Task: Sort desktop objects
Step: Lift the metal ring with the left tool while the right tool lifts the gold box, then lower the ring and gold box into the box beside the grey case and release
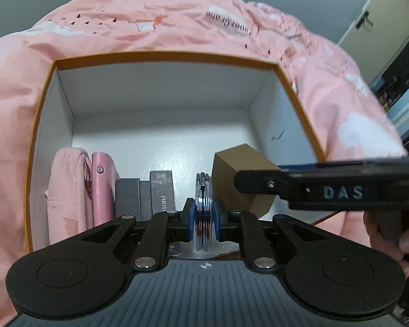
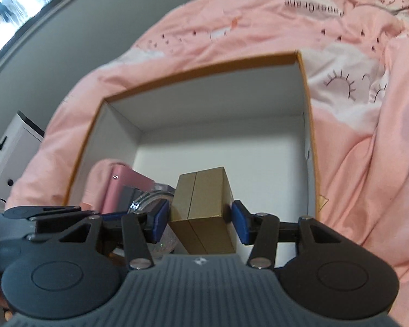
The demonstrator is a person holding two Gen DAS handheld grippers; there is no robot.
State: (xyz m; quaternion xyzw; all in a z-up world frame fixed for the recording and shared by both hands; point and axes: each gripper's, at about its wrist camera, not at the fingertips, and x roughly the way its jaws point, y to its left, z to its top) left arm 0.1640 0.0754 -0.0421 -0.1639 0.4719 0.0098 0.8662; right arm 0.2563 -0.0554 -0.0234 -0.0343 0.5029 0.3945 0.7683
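Nearest the lens in my left wrist view, my left tool stood narrow, its blue pads pinched on the flat faces of a round disc, chrome-rimmed with a blue sheen, held on edge at lower centre of the frame. What the disc was I could not tell; it looked thin, hard and glossy, so I judged it light but slippery, and best held across its two faces as I had it, not by the rim.

In the right wrist view, my right tool stood about half wide, its pads on either side of a brown cardboard carton at centre frame. One pad looked to be against the carton's left face; the other seemed just beside the right face, so I could not say whether the grip was firm. The carton looked stiff and light, with a seam down its top, and I judged the plain side faces the right place to press, gently, since thin card dents.

Beyond both tools lay the orange-edged white box, open at the top. In the left view its lower left held a pink pouch, a pink case and some grey boxes standing side by side, with the disc and carton over the box's near part. Most of the white floor further back was bare.

Farthest off, a pink printed quilt lay bunched around the box and filled the upper frame.
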